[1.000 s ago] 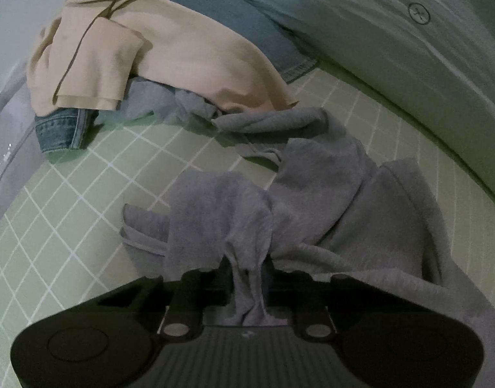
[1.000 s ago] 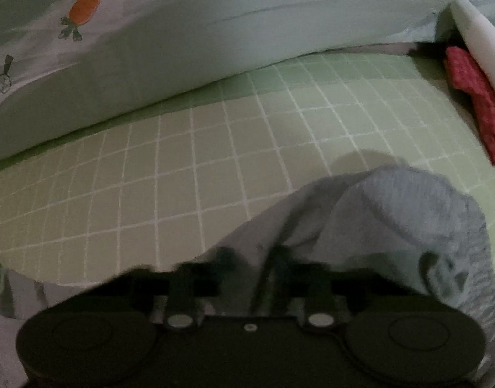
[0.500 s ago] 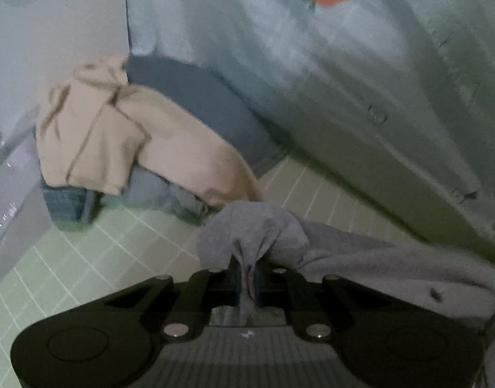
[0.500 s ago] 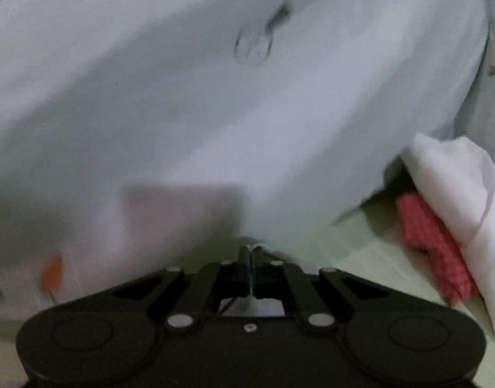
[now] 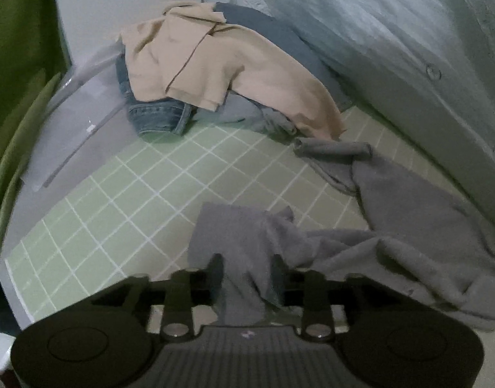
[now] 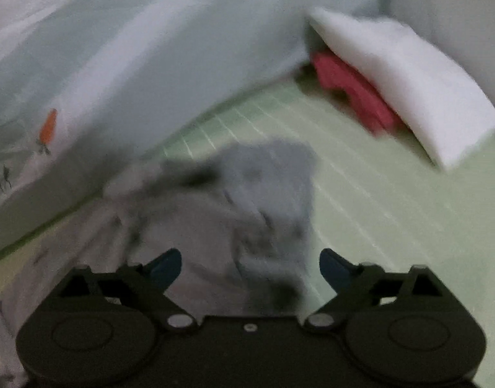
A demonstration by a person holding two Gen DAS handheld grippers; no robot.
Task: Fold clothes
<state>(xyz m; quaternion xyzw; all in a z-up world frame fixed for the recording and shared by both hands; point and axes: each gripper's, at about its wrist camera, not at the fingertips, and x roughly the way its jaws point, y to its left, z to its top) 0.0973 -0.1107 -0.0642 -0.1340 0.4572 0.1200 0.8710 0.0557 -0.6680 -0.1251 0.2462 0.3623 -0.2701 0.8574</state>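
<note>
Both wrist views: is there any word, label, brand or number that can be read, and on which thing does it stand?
No readable text in either view.
Left hand-held gripper: a small mark on its body, too small to read.
Pale bedding: only printed carrot pictures, no words.
Right wrist view: too blurred to read anything.
</note>
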